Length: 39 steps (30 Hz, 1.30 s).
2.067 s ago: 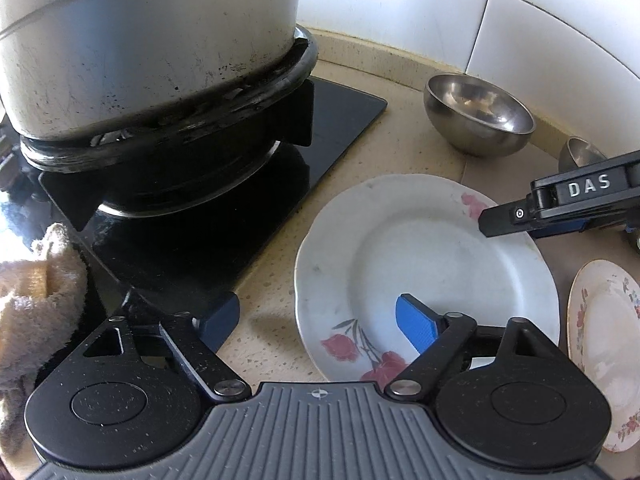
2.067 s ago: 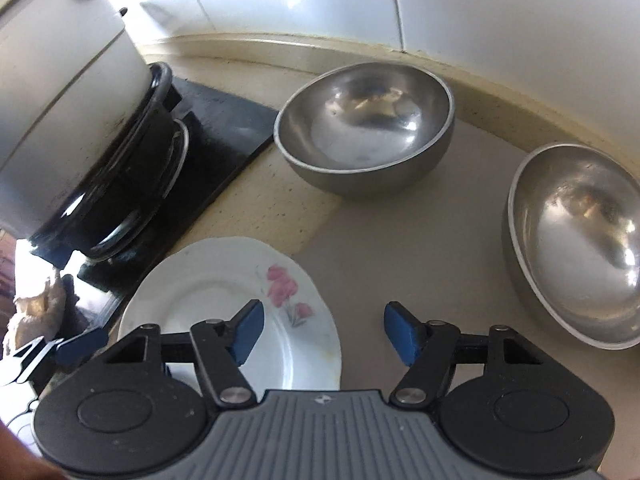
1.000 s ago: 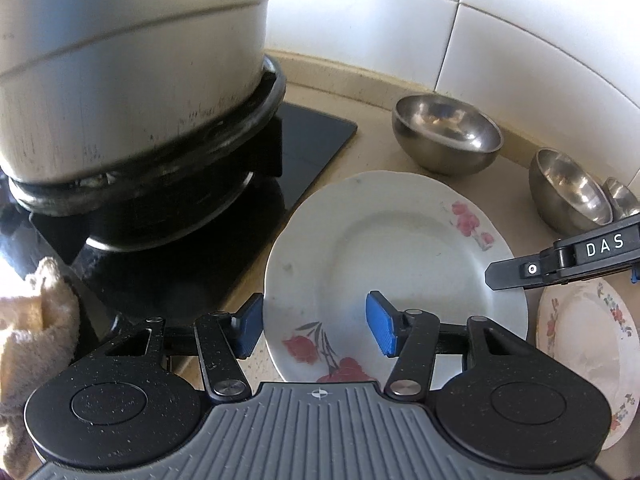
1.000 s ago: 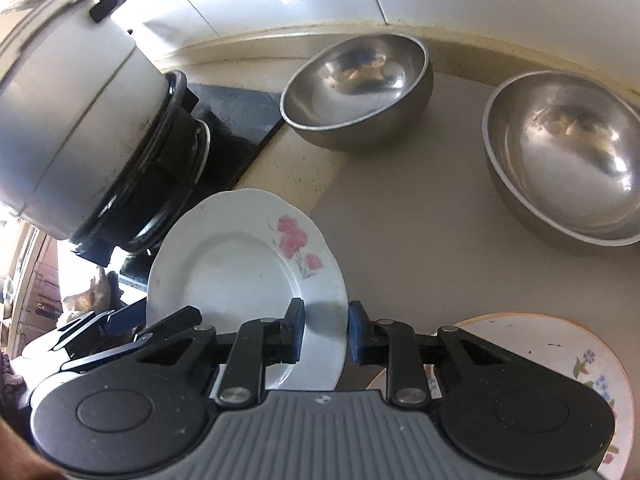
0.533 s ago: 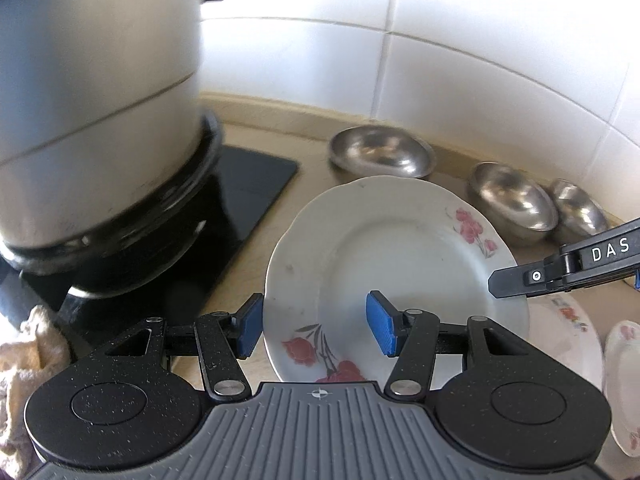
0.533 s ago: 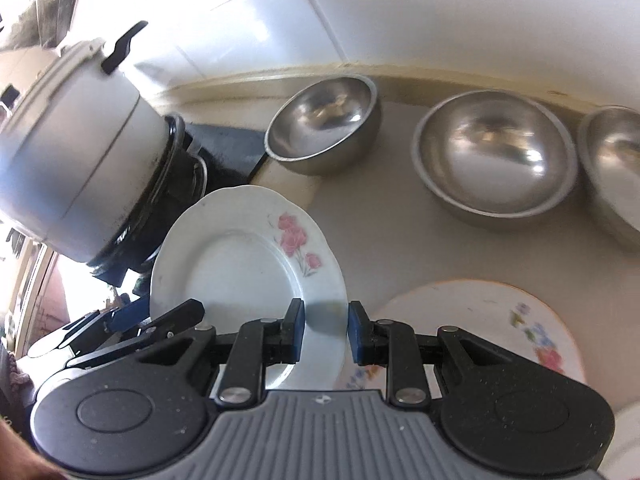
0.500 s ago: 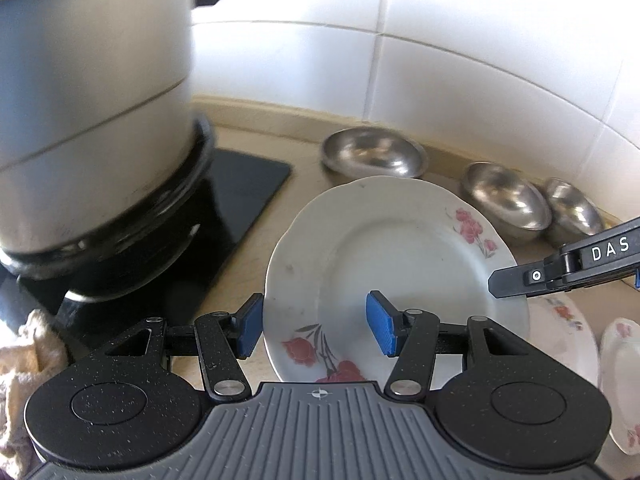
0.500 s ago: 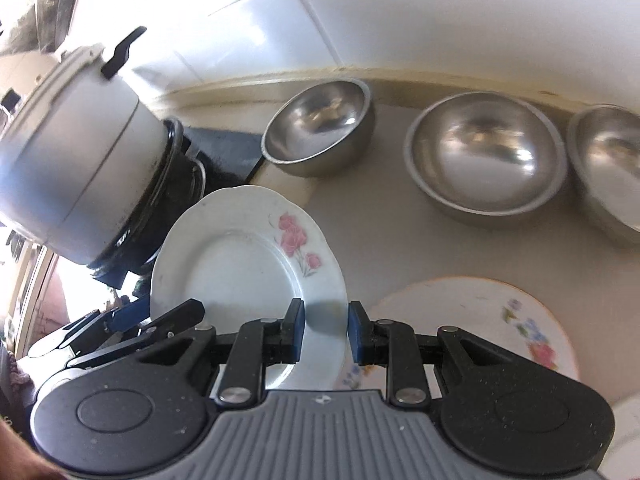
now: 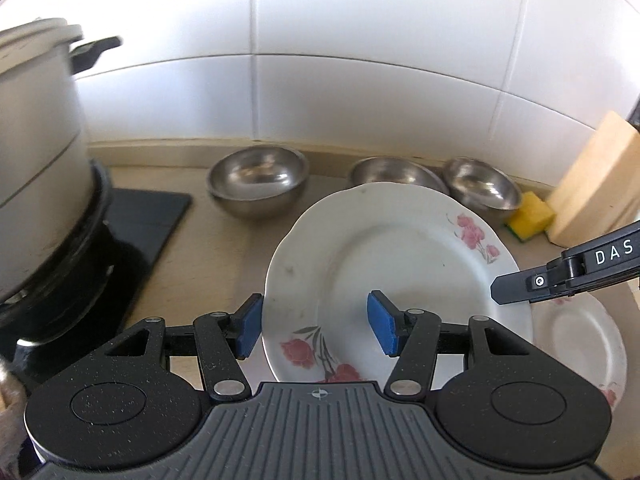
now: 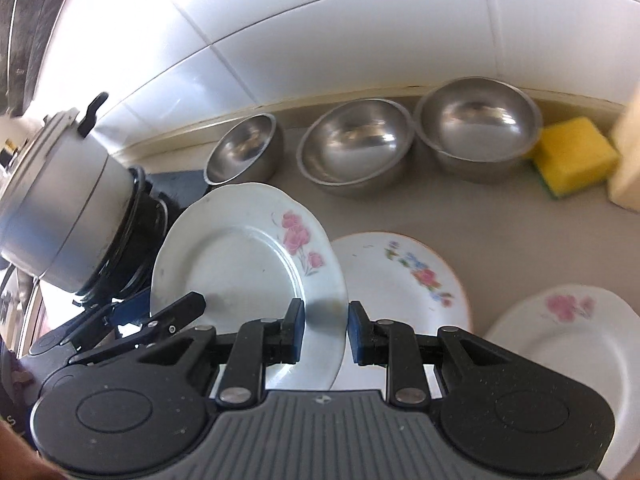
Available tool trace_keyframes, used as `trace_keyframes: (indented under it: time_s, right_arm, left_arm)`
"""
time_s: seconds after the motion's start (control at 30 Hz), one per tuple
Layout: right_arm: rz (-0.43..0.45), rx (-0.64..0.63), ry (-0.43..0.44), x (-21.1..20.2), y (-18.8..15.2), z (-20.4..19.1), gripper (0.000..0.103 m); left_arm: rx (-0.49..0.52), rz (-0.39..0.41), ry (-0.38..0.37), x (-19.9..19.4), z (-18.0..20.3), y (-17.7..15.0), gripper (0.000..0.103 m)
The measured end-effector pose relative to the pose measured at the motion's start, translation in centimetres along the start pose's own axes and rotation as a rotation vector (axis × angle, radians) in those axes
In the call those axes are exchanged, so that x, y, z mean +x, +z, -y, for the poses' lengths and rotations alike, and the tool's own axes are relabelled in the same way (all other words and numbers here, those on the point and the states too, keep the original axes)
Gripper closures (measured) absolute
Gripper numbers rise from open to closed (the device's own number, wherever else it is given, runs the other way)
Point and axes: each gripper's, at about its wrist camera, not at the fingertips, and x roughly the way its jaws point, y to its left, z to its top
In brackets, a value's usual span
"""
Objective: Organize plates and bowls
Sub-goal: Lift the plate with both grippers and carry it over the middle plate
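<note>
Two tongs carry the white rose-patterned plate (image 10: 240, 264) above the surface — right tongs (image 10: 322, 330) pinching its rim, left tongs (image 9: 316, 326) spread astride its edge — while two floral plates and three steel bowls (image 10: 352, 144) remain unstacked.

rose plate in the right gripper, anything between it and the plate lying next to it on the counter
Nothing visible. The rose plate, pinched at its rim by the right gripper, hangs tilted beside the gold-rimmed plate, which is bare. The steel bowls sit further back.
</note>
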Motion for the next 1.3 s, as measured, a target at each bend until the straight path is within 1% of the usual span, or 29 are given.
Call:
trace_keyframes:
  time_s: [0.37, 0.6, 0.77, 1.03, 1.3]
  right_arm:
    - [0.057, 0.073, -0.042, -4.0, -2.3, 2.6, 0.097]
    - [0.064, 0.115, -0.075, -4.9, -3.5, 4.5, 0.097]
    - [0.067, 0.137, -0.077, -5.6, -4.1, 5.7, 0.097]
    - [0.068, 0.152, -0.079, -6.4, -4.8, 6.4, 0.097]
    - [0.056, 0.175, -0.083, -5.8, -4.9, 7.1, 0.097]
  left_arm:
    - [0.077, 0.026, -0.066, -0.9, 4.2, -0.4, 0.046]
    - [0.114, 0.007, -0.088, -0.2, 6.5, -1.2, 0.046]
    - [0.134, 0.005, -0.099, -0.2, 7.2, -1.3, 0.045]
    - [0.153, 0.005, -0.109, -0.3, 7.8, -1.4, 0.045]
    - [0.164, -0.012, -0.113, 0.6, 8.0, -1.4, 0.044]
